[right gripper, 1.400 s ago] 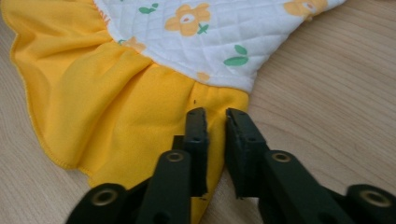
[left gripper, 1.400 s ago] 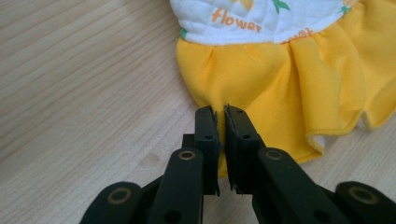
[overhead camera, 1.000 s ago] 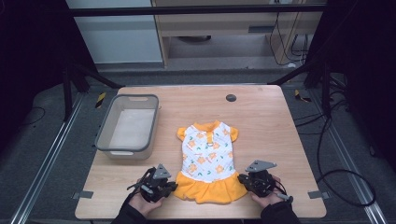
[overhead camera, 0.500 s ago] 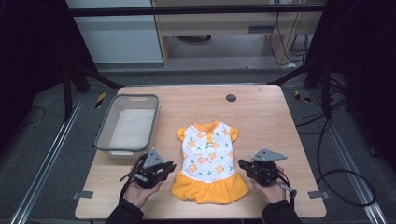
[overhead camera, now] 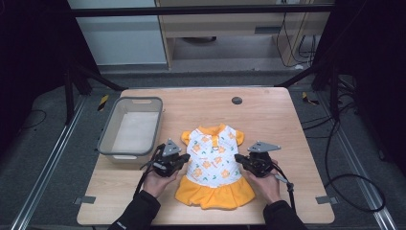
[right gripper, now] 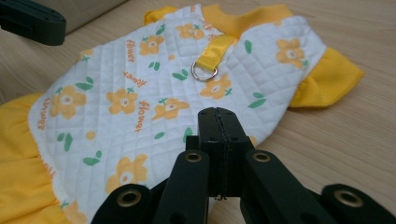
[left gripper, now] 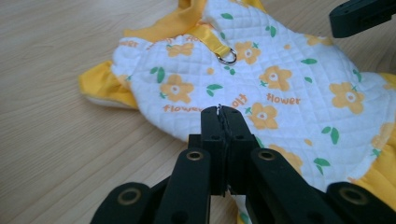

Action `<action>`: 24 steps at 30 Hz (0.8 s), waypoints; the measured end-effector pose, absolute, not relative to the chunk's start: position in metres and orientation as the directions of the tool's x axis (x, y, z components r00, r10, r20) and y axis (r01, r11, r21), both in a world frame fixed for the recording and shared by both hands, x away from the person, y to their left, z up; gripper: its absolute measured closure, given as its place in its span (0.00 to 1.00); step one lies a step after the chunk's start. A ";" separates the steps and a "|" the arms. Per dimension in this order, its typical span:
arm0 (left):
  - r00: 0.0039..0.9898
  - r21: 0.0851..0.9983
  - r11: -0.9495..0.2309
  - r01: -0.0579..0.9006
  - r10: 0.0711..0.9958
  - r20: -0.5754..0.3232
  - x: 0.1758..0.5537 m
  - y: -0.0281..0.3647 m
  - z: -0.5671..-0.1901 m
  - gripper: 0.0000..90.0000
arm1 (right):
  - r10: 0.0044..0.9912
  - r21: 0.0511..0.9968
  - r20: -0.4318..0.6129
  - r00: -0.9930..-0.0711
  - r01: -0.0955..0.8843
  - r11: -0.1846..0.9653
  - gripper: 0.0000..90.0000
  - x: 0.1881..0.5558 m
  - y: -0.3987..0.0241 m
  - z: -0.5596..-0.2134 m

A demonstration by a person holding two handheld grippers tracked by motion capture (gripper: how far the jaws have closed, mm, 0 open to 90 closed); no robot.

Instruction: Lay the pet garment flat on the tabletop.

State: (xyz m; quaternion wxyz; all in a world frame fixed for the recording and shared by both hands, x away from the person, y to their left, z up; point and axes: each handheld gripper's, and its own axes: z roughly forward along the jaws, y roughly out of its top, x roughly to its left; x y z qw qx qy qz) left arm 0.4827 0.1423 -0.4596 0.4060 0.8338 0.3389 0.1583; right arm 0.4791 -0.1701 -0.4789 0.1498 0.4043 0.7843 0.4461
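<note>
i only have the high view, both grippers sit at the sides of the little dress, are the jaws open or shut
Observer: The left gripper has its jaws pressed together, nothing between them.
Operator: and the right one
Observer: The right gripper is shut too, its tip over the edge of the dress, gripping no cloth.
Operator: anything on the dress i cant make out from up here
Observer: A metal ring hangs from a yellow strap below the collar, and the word "flower" is printed among the orange flowers.

One dress [overhead camera: 214, 165]; one grey bin [overhead camera: 131, 127]; two tongs: left [overhead camera: 184, 158], right [overhead camera: 238, 160].
</note>
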 end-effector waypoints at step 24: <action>0.734 0.701 -0.525 0.483 0.679 0.002 0.487 0.131 -0.495 0.96 | 0.772 0.734 0.075 -0.631 0.559 0.385 0.98 0.475 -0.156 -0.502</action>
